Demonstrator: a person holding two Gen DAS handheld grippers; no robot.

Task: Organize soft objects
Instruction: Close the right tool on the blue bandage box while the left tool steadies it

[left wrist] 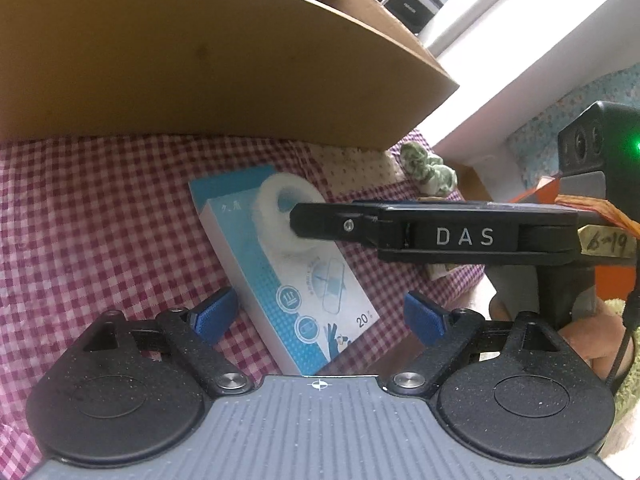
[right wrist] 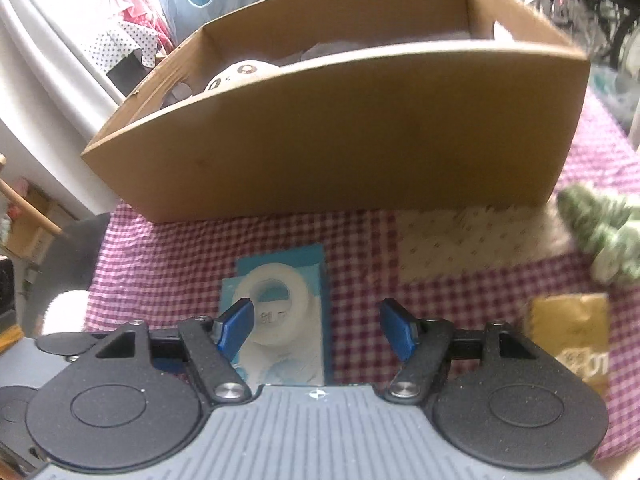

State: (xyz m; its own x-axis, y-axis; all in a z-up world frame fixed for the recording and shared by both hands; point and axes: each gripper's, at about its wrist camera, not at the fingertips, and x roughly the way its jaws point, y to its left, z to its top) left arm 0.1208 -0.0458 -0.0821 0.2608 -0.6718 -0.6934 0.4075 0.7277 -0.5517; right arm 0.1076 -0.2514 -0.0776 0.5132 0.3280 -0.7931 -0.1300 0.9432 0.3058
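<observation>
White tape roll (right wrist: pixel 276 304) sits on a blue-and-white packet (left wrist: pixel 280 264), just in front of the cardboard box (right wrist: pixel 340 148) on the checked worktop (right wrist: pixel 360 248). It looks light and squashy, probably easy to crush, so a gentle pinch across its outer rim seems the safest hold. Right tool (right wrist: pixel 316 328) hovers spread, its left finger over the roll's near edge, nothing pinched. Left tool (left wrist: pixel 320 316) is spread too, the packet between its fingers, untouched. Green plush (right wrist: pixel 600 232) waits off right.
</observation>
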